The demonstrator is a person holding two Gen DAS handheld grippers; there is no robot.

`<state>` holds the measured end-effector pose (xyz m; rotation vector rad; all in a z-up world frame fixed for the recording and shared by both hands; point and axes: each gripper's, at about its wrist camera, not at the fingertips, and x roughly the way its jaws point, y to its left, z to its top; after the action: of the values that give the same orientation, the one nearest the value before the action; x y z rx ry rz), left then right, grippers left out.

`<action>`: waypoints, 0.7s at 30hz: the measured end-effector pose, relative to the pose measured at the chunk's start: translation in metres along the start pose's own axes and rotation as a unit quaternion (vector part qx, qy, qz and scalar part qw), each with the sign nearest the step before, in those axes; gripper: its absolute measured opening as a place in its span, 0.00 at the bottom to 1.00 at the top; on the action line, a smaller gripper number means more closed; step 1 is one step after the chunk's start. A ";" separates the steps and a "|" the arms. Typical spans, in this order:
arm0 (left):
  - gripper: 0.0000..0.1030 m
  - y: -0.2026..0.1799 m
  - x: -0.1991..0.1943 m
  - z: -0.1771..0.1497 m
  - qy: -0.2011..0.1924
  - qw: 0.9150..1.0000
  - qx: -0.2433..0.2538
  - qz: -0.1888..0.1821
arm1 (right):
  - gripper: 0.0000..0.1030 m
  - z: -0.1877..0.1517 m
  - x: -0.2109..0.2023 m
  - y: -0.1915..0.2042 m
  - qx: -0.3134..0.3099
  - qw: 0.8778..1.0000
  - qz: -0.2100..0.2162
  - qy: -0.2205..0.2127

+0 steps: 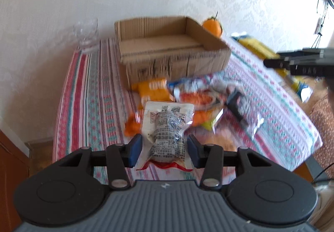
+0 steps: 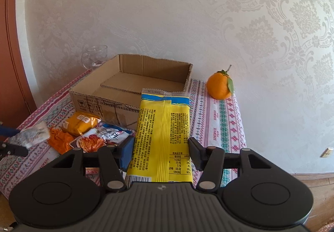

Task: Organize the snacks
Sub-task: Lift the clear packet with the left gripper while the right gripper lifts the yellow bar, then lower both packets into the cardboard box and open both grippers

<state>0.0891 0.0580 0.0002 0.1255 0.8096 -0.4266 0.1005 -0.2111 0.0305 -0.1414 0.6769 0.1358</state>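
Note:
My left gripper (image 1: 165,146) is shut on a grey-and-white vacuum snack pouch (image 1: 167,127), held above the striped tablecloth (image 1: 87,89). My right gripper (image 2: 161,148) is shut on a long yellow snack packet (image 2: 162,127), lifted in front of the open cardboard box (image 2: 133,85). The box also shows in the left wrist view (image 1: 167,50) and holds only a flat cardboard sheet. A pile of orange and blue-white snack packs (image 1: 183,92) lies in front of the box; it shows in the right wrist view (image 2: 87,129) too. The left gripper with its pouch (image 2: 29,133) appears at the far left there.
An orange with a leaf (image 2: 220,85) stands on the table right of the box, close to the wall. A clear glass mug (image 2: 96,58) stands behind the box's left corner. The table edge drops off on the right (image 2: 240,127). A brown door is at the left.

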 end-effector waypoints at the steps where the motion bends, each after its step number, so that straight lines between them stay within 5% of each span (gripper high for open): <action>1: 0.45 0.000 0.000 0.008 -0.005 1.000 0.005 0.000 | 0.59 0.003 0.002 0.001 -0.001 1.000 0.005 -0.001; 10: 0.45 0.008 0.033 0.088 -0.039 0.999 0.027 0.009 | 0.59 0.033 0.033 0.011 -0.019 0.999 0.030 -0.001; 21: 0.45 0.031 0.129 0.175 -0.038 0.999 -0.011 0.030 | 0.59 0.057 0.070 0.007 -0.025 0.999 0.030 0.005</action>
<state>0.2988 -0.0027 0.0255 0.1113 0.7337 -0.3636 0.1879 -0.1890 0.0299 -0.1704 0.6875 0.2108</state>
